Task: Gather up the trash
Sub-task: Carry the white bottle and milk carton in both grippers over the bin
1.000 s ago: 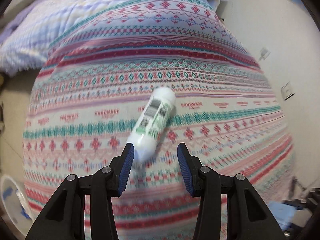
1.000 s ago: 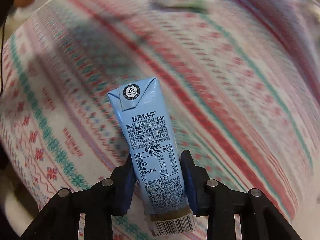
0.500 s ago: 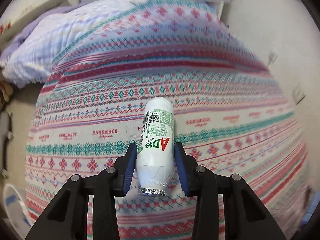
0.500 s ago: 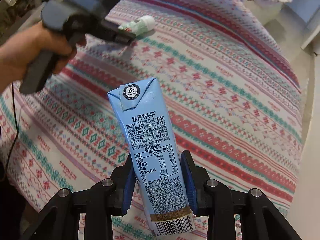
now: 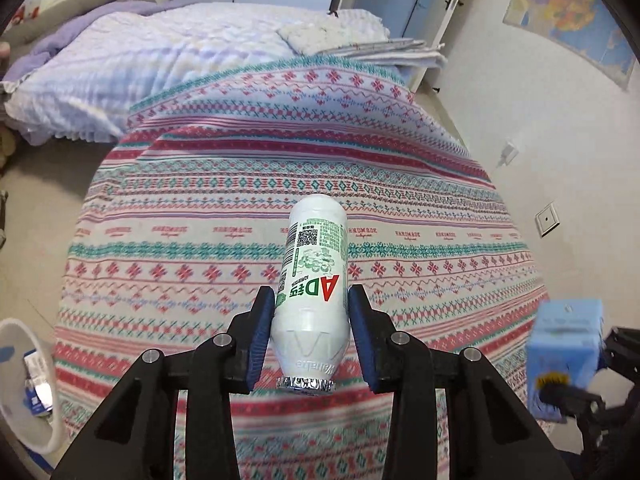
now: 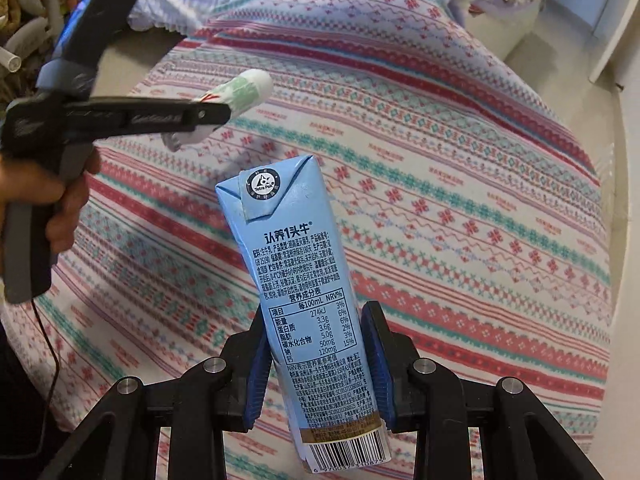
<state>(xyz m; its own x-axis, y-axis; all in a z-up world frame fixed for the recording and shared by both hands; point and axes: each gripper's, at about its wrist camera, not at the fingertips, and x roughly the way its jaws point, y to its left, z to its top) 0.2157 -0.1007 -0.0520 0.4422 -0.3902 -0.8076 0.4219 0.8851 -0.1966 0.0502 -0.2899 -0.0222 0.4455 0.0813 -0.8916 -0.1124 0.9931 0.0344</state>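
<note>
Bottle (image 5: 314,292) now pinched in left gripper (image 5: 310,332) and lifted clear of bedspread (image 5: 192,240); a second ago it lay loose between spread jaws. Right gripper (image 6: 316,364) clamps carton (image 6: 296,280). Both pieces collected; bin (image 5: 20,384) at lower left likely next.

We've got open air above the patterned bedspread (image 5: 224,240), wide and bare ahead of both grippers. On our left the white bin (image 5: 24,384) sits low beside the bed, with clear room above it. The wall (image 5: 540,140) hems in the right side, and the rumpled quilt (image 5: 160,64) and folded bedding (image 5: 384,50) crowd the far end.
</note>
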